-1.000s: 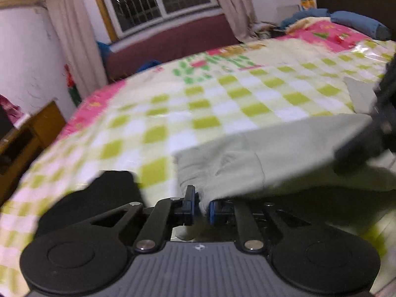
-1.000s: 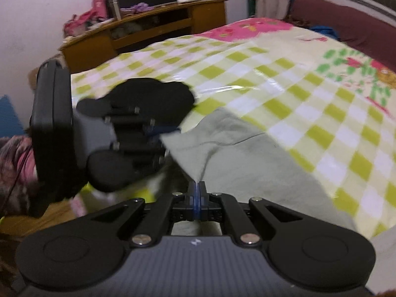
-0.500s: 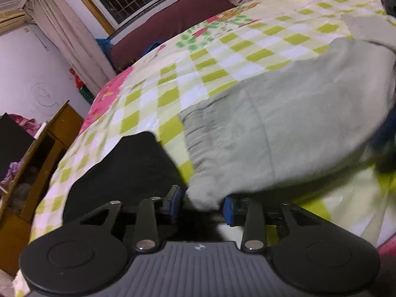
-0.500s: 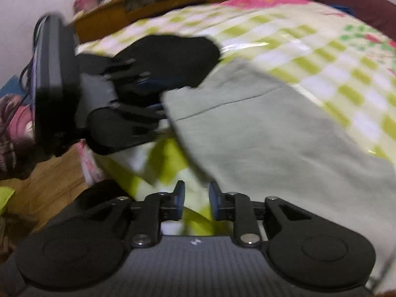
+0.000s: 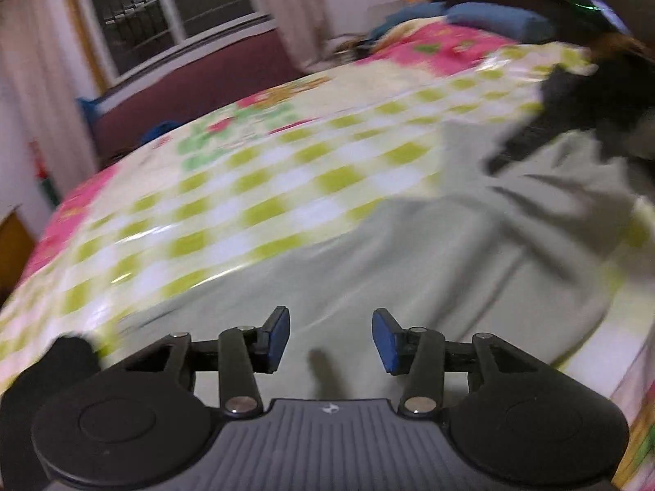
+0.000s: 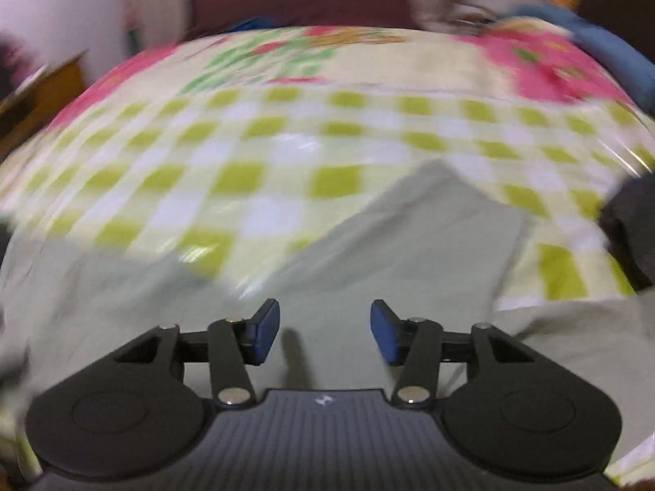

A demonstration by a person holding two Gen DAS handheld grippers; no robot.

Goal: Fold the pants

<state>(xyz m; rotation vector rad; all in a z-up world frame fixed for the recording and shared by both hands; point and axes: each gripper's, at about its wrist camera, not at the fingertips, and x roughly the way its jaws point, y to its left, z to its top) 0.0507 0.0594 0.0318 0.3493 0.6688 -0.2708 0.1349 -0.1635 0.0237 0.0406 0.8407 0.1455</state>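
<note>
The pale grey-green pants point(image 5: 430, 253) lie spread on the green-checked bedspread point(image 5: 254, 196). My left gripper point(image 5: 330, 337) is open and empty, just above the cloth. In the right wrist view the pants point(image 6: 409, 245) lie under my right gripper point(image 6: 325, 329), which is open and empty; a folded corner points away from it. The right gripper shows as a dark blur point(image 5: 573, 114) at the upper right of the left wrist view. Both views are motion-blurred.
A dark red sofa point(image 5: 196, 86) stands under the window beyond the bed. Blue pillows point(image 5: 491, 16) lie at the bed's far right. A wooden cabinet point(image 6: 41, 90) stands left of the bed. A black cloth point(image 5: 61, 364) lies at the near left edge.
Both grippers have let go of the pants and opened wide. The pants have dropped flat on the bed. Both cameras have swung to face across the bed.
</note>
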